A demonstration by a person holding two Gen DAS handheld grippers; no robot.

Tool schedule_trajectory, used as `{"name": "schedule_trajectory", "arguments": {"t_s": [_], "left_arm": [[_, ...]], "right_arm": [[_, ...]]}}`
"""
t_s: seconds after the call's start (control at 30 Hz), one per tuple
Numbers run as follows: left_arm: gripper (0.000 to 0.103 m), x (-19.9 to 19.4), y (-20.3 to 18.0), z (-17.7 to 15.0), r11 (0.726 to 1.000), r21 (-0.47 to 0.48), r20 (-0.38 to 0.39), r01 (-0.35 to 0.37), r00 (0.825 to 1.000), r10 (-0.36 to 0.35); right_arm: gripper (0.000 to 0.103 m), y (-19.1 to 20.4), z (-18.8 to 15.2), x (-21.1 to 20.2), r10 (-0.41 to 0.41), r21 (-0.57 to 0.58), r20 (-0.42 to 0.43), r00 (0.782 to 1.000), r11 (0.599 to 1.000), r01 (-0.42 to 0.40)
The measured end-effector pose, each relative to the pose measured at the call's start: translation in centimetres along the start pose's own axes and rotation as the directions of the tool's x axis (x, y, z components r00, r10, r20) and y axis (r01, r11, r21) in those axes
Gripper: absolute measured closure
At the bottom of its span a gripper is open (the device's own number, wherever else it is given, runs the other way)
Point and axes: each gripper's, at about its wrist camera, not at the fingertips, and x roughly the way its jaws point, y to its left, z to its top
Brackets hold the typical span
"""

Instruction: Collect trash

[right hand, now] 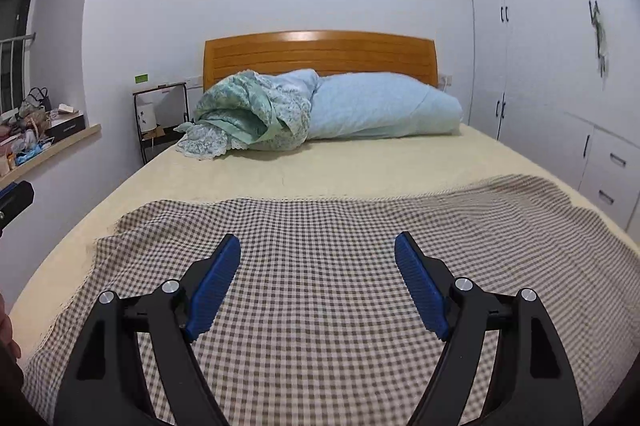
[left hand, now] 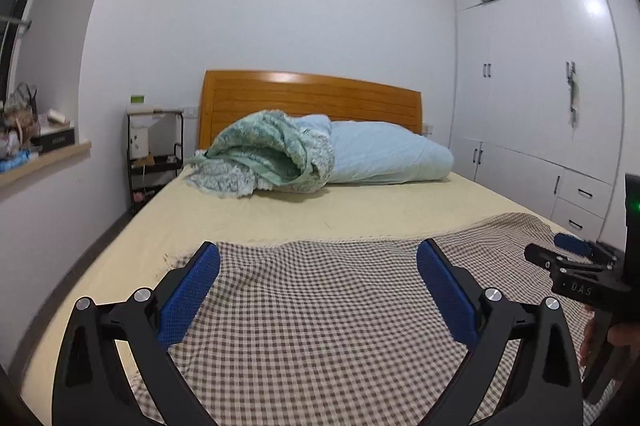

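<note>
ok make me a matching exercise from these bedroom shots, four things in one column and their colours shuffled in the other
Things:
1. headboard
2. rolled quilt
3. checked cloth
4. pads of the right hand-held gripper

Colours:
A. brown and cream
B. dark blue
C. orange-brown wood
D. pale blue

Pairs: 1-C, 2-D, 3-A, 4-B

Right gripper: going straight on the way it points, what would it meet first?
Probably the brown-and-white checked cloth spread on the bed; the open right gripper tilts slightly downward over it, holding nothing. Depth is uncertain.
</note>
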Motion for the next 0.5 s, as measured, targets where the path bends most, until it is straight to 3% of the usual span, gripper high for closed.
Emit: {"name": "schedule_trajectory", "arguments": {"t_s": [0.07, 0.13, 0.23, 0.4, 0.5], "left_arm": [[0.007, -1.7, -0.6, 0.5, 1.000, 0.018, 0.009, 0.002, 1.000, -0.002], [0.007, -4.1, -1.3, 1.3, 1.000, 0.024, 0.022, 0.009, 1.000, -0.010], [0.007, -8.1, -2.3, 2.3, 1.000, 0.026, 0.046, 0.018, 0.999, -0.019], [0.007, -14.8, -3.9, 3.0, 0.998, 0.033, 0.009, 0.047, 0.999, -0.047], [0.007, -19.4, -4.7, 2.6, 0.998, 0.044, 0.040, 0.044, 0.998, -0.046]], "right_arm": [[0.027, 0.3, 0.4, -2.5, 0.000, -0.044, 0.007, 1.000, 0.999, 0.000], [0.020, 0.5, 0.5, -4.6, 0.000, -0.064, 0.014, 1.000, 0.998, 0.001], [0.019, 0.6, 0.7, -8.4, 0.000, -0.087, 0.023, 1.000, 0.996, 0.002], [0.013, 0.3, 0.2, -14.7, 0.020, -0.061, -0.003, 1.000, 0.998, -0.020], [0.013, 0.1, -0.6, -18.0, 0.009, -0.046, 0.010, 1.000, 0.999, -0.009]]}}
